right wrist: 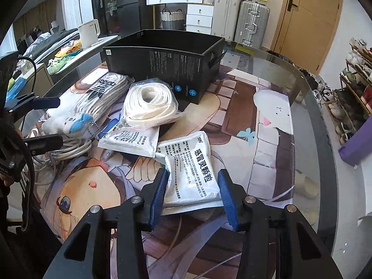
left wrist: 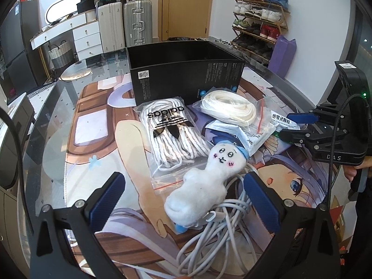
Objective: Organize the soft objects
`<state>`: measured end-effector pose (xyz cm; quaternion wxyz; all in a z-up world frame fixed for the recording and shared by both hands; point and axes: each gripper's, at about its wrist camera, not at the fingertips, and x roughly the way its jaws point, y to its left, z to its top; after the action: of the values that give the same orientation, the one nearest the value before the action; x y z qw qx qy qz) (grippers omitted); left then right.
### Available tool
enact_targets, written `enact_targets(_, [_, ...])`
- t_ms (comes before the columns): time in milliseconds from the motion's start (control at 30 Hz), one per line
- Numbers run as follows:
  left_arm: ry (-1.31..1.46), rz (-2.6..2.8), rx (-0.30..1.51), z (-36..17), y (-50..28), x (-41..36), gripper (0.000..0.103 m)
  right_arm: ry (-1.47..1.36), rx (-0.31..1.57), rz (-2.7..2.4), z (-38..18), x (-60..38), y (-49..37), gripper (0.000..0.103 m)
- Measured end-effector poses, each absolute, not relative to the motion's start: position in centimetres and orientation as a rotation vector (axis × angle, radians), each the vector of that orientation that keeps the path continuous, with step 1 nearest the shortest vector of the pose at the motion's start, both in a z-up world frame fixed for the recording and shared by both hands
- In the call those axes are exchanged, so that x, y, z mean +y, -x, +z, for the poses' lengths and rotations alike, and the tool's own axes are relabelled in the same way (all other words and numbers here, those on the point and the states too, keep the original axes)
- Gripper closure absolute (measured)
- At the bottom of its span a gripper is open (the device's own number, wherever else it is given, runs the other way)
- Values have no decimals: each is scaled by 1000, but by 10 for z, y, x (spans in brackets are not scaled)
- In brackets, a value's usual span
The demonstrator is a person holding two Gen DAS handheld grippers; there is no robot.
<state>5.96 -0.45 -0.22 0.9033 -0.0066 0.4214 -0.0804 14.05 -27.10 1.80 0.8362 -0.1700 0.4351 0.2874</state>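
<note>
Left wrist view: left gripper (left wrist: 183, 197) poised with jaws wide, straddling white plush toy (left wrist: 204, 181) without contact; toy lying on coiled grey cable (left wrist: 216, 234), probably next for pickup. Black box (left wrist: 186, 74) open behind, likely the destination. Bagged striped laces (left wrist: 172, 134) and bagged white laces (left wrist: 229, 108) lined up before it on the surface (left wrist: 60, 125).

Right wrist view: right gripper (right wrist: 191, 197) with jaws narrow, set at both edges of white medicine sachet (right wrist: 190, 174), seemingly gripping it. Second sachet (right wrist: 130, 141) shown plainly only here; box interior hidden in both.
</note>
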Motion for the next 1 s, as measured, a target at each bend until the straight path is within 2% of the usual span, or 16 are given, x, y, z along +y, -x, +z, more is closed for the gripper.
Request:
enact_targets(33, [17,-170,871,-2,-60,-4,4,359,922,609,18,-271,-140,58])
enact_targets(167, [36,-205,887,-4,-61,-3,24,359,921,609,18,-271,-140,58])
enact_targets(233, [55,-241,883,-3,-59,-4,38,354,922,610,18,-271,-141,58])
enact_targets(300, [60,-264,878,-1,-58,-5,61,351,922,612,17,-271,-140,58])
enact_targets(367, [47,-261,874,0,-56,-6,69,349,921,612,17,-271,-141,58])
enact_targets(1000, [101,-238,777,17,-51,9,71,318,869,568,37,-294,-143,58])
